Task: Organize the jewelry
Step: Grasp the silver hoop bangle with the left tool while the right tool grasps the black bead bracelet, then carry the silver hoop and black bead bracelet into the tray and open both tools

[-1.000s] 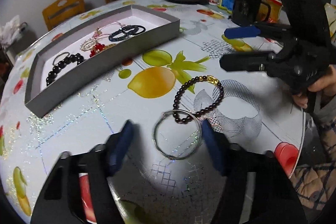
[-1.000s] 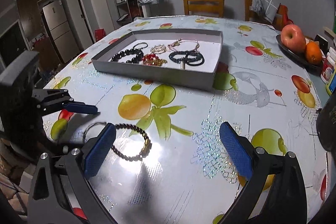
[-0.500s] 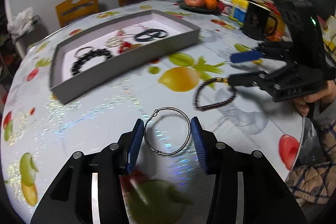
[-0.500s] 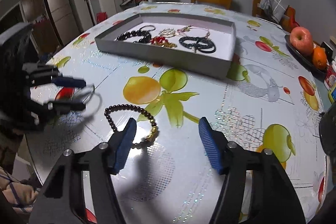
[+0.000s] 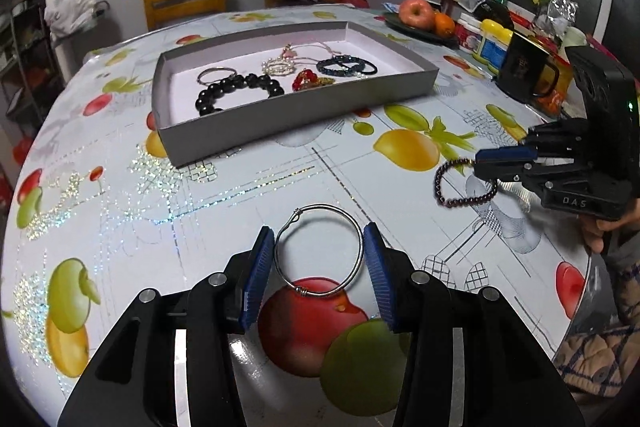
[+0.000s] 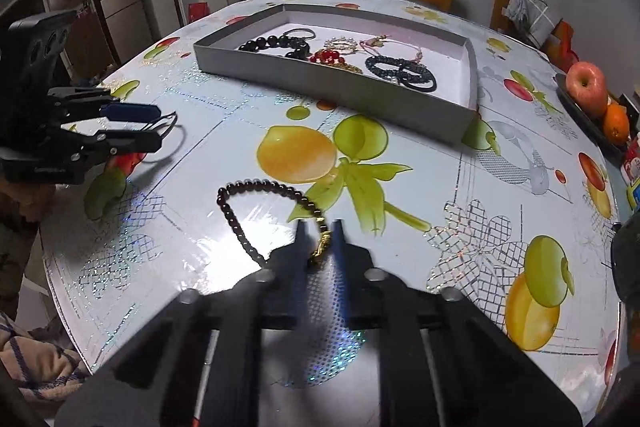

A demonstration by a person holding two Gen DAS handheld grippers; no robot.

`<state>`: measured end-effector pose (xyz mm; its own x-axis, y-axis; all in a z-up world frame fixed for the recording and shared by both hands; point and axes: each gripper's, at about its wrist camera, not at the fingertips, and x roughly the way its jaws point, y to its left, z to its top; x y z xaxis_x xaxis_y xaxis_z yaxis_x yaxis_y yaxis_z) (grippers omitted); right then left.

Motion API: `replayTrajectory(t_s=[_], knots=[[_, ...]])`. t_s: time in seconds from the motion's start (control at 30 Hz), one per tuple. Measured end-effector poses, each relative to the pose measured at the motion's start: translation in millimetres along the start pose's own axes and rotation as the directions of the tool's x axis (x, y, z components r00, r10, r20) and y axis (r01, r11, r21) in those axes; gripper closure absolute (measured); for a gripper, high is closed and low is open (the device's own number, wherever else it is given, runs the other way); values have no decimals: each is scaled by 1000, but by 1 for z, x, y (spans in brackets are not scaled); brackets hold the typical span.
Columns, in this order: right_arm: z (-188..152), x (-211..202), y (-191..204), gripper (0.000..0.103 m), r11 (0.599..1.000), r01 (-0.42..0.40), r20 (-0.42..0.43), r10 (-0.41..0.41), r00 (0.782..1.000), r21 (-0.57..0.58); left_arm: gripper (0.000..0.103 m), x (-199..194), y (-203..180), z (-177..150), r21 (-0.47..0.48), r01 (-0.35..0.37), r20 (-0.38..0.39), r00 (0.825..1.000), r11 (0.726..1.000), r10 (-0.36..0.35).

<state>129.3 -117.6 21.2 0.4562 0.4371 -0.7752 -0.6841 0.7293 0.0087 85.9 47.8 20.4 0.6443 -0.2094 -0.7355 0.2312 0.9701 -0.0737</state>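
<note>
Between my left gripper's [image 5: 319, 251] blue pads [image 5: 260, 267] sits the silver wire bangle [image 5: 319, 250], its rim touching both pads, so I read it as pinched across its width and held above the tablecloth [image 5: 240, 195]. My right gripper [image 6: 320, 227] has its fingers pressed nearly together on the gold charm [image 6: 322, 247] of the dark beaded bracelet [image 6: 256, 195], whose loop trails off to the left; from the left wrist view it hangs from those fingers. Farther across the fruit-print cloth lies the grey tray [image 5: 280, 115], holding a black bead bracelet [image 5: 236, 91], a red piece [image 5: 306, 79] and other bracelets. Beyond it, at the table's edge, stands a plate of fruit [image 5: 424, 17].
</note>
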Motion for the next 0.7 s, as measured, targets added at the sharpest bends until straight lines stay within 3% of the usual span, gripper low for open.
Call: replayTrajectory(t_s=[0.37,0.7], knots=[[18,-17,6,96,999,20,59,-18,998,-29,55,-8,-1,4,9,3,15,1000,1000,-3],[61,-37,2,97,998,34,153,-25,988,-59,55,-40,0,38,45,-39,88,995,998,35]])
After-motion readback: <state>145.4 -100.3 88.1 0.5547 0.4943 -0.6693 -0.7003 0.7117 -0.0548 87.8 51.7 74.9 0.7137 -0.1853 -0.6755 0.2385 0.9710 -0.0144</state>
